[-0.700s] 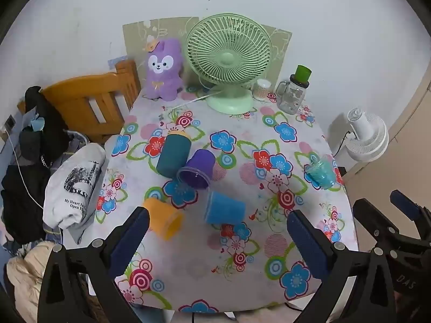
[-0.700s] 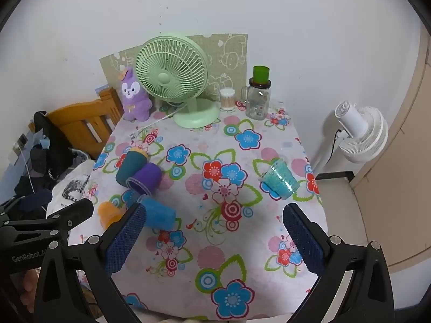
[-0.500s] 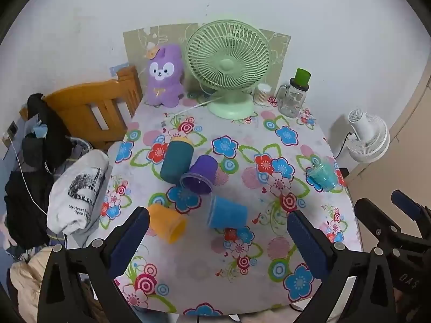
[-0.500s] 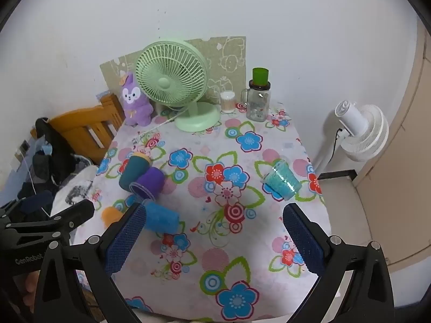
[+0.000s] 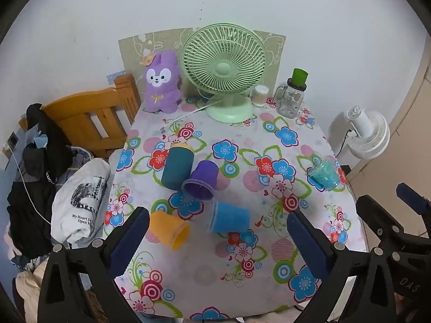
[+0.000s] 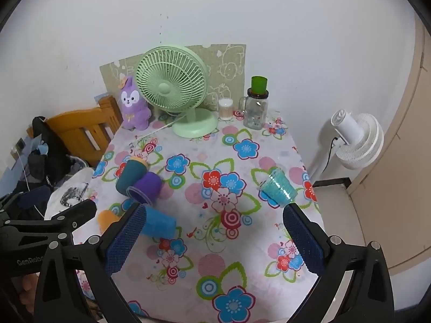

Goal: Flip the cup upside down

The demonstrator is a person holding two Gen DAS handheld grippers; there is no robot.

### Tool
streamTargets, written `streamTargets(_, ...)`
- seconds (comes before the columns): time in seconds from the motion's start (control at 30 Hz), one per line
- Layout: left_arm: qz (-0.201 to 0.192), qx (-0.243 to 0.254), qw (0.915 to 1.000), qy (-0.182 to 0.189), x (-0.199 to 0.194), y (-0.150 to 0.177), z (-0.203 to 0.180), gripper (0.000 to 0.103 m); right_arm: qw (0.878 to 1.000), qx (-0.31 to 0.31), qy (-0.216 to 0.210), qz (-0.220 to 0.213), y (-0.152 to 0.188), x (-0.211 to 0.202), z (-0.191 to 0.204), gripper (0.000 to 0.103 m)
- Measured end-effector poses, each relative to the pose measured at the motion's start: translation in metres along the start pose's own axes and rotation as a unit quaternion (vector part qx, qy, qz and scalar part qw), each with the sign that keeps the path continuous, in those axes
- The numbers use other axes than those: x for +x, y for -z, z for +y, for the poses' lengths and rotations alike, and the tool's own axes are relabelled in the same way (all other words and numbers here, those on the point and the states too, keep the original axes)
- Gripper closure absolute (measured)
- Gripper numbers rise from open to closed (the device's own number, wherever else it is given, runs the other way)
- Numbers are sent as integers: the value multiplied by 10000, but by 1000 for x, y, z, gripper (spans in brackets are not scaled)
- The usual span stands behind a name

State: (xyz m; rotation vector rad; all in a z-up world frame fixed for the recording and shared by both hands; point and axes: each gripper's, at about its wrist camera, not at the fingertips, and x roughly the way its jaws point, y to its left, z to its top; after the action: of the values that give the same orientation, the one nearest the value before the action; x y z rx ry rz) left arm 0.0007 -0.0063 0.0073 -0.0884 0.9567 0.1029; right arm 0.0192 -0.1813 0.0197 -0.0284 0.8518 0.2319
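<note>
Several cups lie on their sides on the flowered tablecloth: a dark teal cup, a purple cup, a blue cup, an orange cup and a clear teal cup near the right edge. They also show in the right wrist view: dark teal, purple, blue, orange, clear teal. My left gripper is open and empty, high above the table's near side. My right gripper is open and empty, also high above it.
A green desk fan, a purple plush, a glass jar with a green lid and a small white container stand at the back. A wooden chair with clothes is left; a white floor fan right.
Both grippers have risen and drawn back a little from the table, so the cups look smaller and lower in view. Nothing on the table has moved.
</note>
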Motion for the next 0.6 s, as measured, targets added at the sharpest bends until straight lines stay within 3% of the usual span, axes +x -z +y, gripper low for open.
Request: streamTargets(0.6, -54, 68, 10000, -15, 1, 0, 7, 0, 10000, 27, 24, -30, -4, 1, 1, 1)
